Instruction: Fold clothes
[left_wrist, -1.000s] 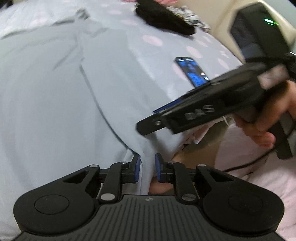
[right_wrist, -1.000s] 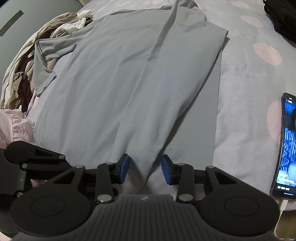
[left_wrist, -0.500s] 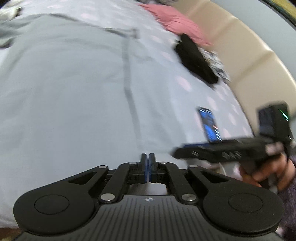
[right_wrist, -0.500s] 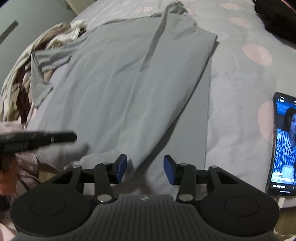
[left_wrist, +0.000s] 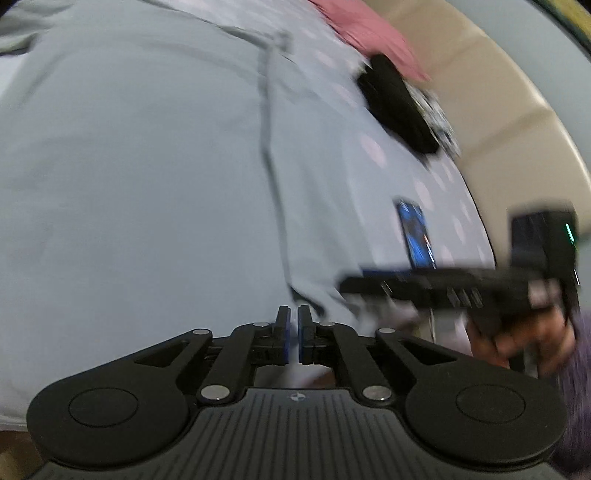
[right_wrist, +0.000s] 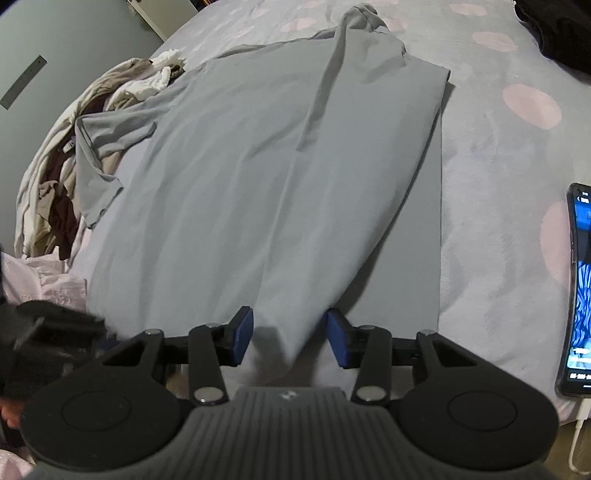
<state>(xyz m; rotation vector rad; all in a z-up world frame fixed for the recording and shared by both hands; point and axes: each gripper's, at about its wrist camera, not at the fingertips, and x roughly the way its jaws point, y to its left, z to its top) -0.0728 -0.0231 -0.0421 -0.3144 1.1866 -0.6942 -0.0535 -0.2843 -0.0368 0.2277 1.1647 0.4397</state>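
Observation:
A grey shirt (right_wrist: 258, 177) lies spread on the bed, its right side folded over along a long diagonal edge. It fills the left wrist view (left_wrist: 129, 184) too. My left gripper (left_wrist: 291, 339) is nearly shut, its pads a narrow gap apart over the shirt's near hem; whether cloth is between them is hidden. My right gripper (right_wrist: 290, 338) is open, its blue pads either side of the folded flap's near corner. The right gripper also shows in the left wrist view (left_wrist: 424, 286), held by a hand.
A phone (right_wrist: 580, 288) lies lit on the spotted bedspread (right_wrist: 498, 166) at the right. A pile of clothes (right_wrist: 55, 177) sits at the left. A black garment (left_wrist: 399, 107) and a pink one (left_wrist: 369, 40) lie by the beige headboard (left_wrist: 517, 122).
My left gripper closed from open to nearly shut and swung over the shirt's hem. My right gripper opened wider and stayed at the flap's near corner.

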